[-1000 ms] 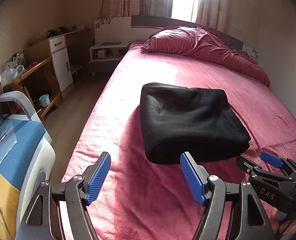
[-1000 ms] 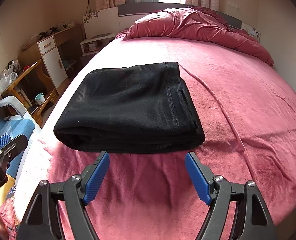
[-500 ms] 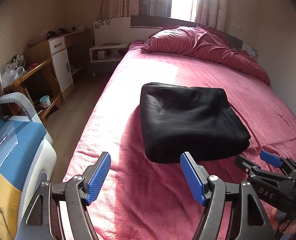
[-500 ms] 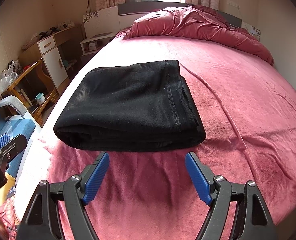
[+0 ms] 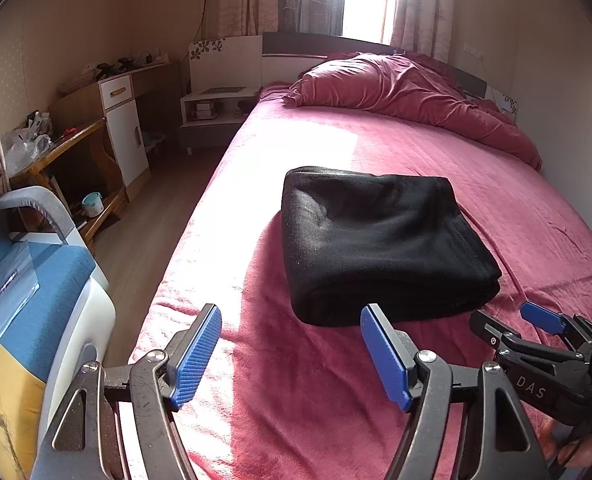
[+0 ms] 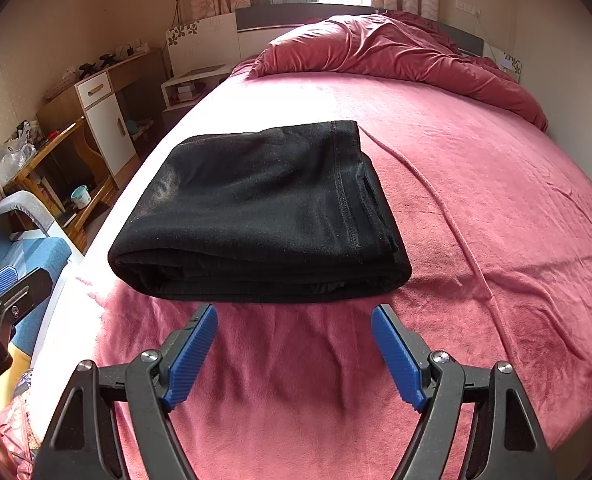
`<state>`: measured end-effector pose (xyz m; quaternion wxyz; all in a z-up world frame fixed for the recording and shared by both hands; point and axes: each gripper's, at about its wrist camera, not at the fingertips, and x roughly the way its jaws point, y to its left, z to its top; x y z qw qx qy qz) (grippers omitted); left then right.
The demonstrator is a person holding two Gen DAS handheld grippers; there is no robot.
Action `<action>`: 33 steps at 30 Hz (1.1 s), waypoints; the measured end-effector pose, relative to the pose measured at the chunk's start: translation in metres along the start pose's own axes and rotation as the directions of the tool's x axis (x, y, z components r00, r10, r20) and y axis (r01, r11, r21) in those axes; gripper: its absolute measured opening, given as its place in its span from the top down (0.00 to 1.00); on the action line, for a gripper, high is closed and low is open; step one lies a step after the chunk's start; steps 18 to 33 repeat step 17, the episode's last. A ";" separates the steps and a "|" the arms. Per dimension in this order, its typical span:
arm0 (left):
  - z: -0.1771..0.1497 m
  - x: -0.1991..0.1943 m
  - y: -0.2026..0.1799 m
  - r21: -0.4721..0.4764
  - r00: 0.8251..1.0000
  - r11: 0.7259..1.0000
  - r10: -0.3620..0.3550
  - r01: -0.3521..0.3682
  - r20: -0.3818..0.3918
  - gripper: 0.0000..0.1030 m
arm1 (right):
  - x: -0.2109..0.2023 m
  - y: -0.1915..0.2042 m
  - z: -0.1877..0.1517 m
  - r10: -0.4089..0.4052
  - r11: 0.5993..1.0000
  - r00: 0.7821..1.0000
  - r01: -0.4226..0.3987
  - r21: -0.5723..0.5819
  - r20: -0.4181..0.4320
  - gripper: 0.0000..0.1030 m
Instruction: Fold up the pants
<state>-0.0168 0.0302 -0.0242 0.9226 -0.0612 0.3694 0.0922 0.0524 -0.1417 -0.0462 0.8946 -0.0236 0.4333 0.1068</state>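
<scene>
The black pants [image 5: 379,240] lie folded into a thick square stack on the red bed sheet [image 5: 335,380]; they also show in the right wrist view [image 6: 256,216]. My left gripper [image 5: 292,352] is open and empty, just short of the stack's near left corner. My right gripper [image 6: 294,354] is open and empty, just in front of the stack's near edge. The right gripper also shows at the right of the left wrist view [image 5: 535,340].
A crumpled red duvet [image 5: 407,92] lies at the head of the bed. The bed's left edge drops to a wood floor [image 5: 144,232]. A blue and white chair [image 5: 32,300] stands near left. A desk and cabinet [image 5: 112,120] line the left wall.
Both grippers have drifted back very slightly from the stack. The pants have not moved.
</scene>
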 end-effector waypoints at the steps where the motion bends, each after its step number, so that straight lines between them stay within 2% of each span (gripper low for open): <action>1: 0.000 0.000 0.000 0.001 1.000 1.000 0.001 -0.001 0.000 0.29 | 0.000 0.000 0.000 0.000 1.000 1.000 0.000 0.001 0.000 0.22; 11: -0.002 0.000 -0.001 -0.002 1.000 1.000 -0.011 0.011 0.005 0.29 | 0.002 -0.003 0.000 0.001 1.000 1.000 -0.001 0.000 -0.006 0.21; 16: -0.002 -0.002 0.000 -0.004 0.999 1.000 -0.012 0.012 0.035 0.34 | 0.009 -0.012 -0.004 -0.001 1.000 1.000 0.002 0.022 -0.027 0.21; 33: -0.002 -0.001 0.000 0.001 0.999 1.000 -0.013 0.013 0.031 0.34 | 0.012 -0.014 -0.006 -0.004 1.000 0.999 0.005 0.029 -0.034 0.21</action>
